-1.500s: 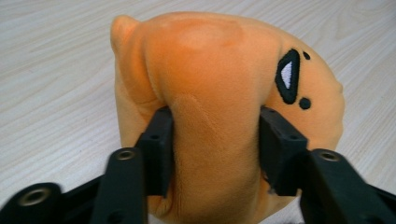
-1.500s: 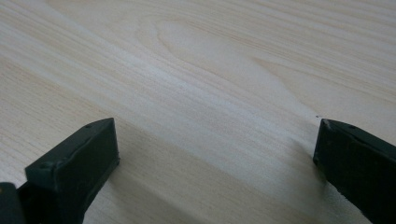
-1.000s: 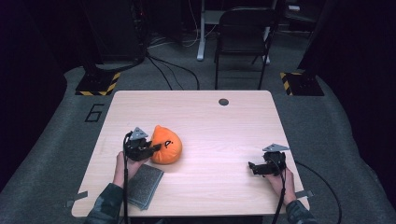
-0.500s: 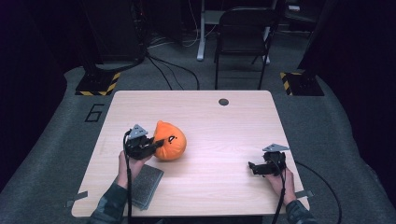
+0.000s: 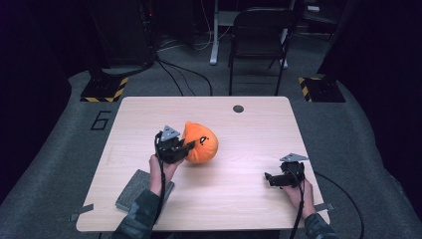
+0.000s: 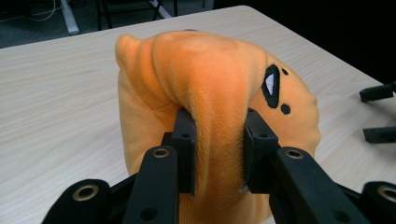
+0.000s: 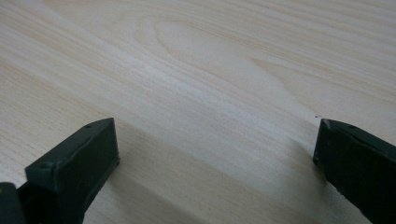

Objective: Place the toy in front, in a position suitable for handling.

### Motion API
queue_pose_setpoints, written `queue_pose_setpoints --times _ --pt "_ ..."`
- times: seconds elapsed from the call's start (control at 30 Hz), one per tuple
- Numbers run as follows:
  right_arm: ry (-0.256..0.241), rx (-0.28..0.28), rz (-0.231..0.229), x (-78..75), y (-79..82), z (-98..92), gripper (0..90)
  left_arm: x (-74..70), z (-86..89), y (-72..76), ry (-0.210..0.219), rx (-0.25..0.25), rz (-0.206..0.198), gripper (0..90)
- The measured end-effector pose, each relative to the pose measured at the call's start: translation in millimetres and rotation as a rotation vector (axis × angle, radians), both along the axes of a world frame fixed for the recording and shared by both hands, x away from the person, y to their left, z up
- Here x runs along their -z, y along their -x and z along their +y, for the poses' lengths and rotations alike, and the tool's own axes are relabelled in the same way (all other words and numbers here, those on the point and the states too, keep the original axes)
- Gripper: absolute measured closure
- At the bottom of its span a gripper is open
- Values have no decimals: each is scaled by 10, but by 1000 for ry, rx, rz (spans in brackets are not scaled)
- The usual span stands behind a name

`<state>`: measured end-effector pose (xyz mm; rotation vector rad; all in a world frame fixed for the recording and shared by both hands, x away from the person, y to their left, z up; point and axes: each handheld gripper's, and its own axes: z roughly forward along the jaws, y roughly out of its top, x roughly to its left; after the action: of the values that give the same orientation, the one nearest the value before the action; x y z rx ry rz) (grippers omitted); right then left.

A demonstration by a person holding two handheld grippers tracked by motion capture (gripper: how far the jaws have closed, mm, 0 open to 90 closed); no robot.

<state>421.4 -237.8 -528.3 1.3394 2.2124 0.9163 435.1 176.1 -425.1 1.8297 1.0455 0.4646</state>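
Over the desk [image 5: 249, 199] in the high view, the left gripper [image 5: 185, 148] has its jaws pinched on the near-left side of an orange plush toy [image 5: 201, 142], which sits left of the middle, well back from every edge. By my reading the grasp is done; whether the toy is lifted off the wood cannot be told from above, and carrying it somewhere and setting it down are left. A grey pad [image 5: 141, 189] lies near the front-left corner, partly under the left forearm. The right gripper [image 5: 271, 178] rests low near the front-right corner, well apart from the toy. Bare wood stretches toward the far edge and across the middle, so there is ample room to move; a small dark disc [image 5: 238, 108] sits near the far edge.

Along the left gripper view, both jaws squeeze a thick fold of plush between them, the fabric bulging over the pads [image 6: 186, 140], a firm hold. The other gripper's two tips show far off at the right.

Along the right gripper view, the jaws stand wide apart with nothing between them, just above bare wood grain.
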Motion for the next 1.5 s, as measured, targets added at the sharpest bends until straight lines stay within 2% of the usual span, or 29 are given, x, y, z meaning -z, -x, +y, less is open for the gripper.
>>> queue_pose_setpoints --times 0.2,0.3,0.47,0.7,0.8,0.83,0.87,0.9,1.0,1.03,1.07,1.13,1.17,1.2,1.3,1.33,1.43,1.47,1.5 --pt "0 1 0 0 -1 0 0 24 -208 -61 15 -18 5 705" --pt "0 0 0 0 0 0 0 90 -353 -79 41 -24 29 703" --pt "0 0 0 0 -1 0 0 162 -469 -83 70 -46 37 697" --pt "-1 0 -1 1 -1 0 0 273 -565 -126 60 -60 59 692" --pt "0 0 -1 0 -1 -1 0 396 -641 -155 18 -51 90 681" --pt "0 0 0 0 -1 -1 0 396 -641 -155 18 -51 90 672" --pt "0 0 0 0 -1 -1 0 433 -648 -161 -1 -46 97 672" --pt "0 0 -1 1 -1 0 0 447 -644 -159 6 -55 92 664" --pt "0 0 0 0 -1 -1 0 423 -633 -163 -10 -52 90 561" --pt "0 0 -1 1 -1 0 0 406 -613 -165 -8 -56 97 443" --pt "0 0 0 0 -1 0 0 393 -594 -165 -3 -57 97 377" --pt "0 0 0 0 0 0 0 359 -545 -151 11 -58 95 254" --pt "0 0 0 0 0 0 0 340 -529 -141 34 -65 98 205" --pt "0 0 0 0 0 0 0 340 -529 -141 34 -65 98 171" --pt "0 0 0 0 0 0 0 223 -395 -82 48 -63 78 146" --pt "0 0 0 0 0 0 0 223 -395 -82 48 -63 78 142" --pt "0 0 0 0 0 0 0 91 -197 23 25 -53 33 116" --pt "0 0 0 0 0 0 0 91 -197 23 25 -53 33 110" --pt "0 0 0 0 0 0 0 45 -72 87 -5 -49 18 101"
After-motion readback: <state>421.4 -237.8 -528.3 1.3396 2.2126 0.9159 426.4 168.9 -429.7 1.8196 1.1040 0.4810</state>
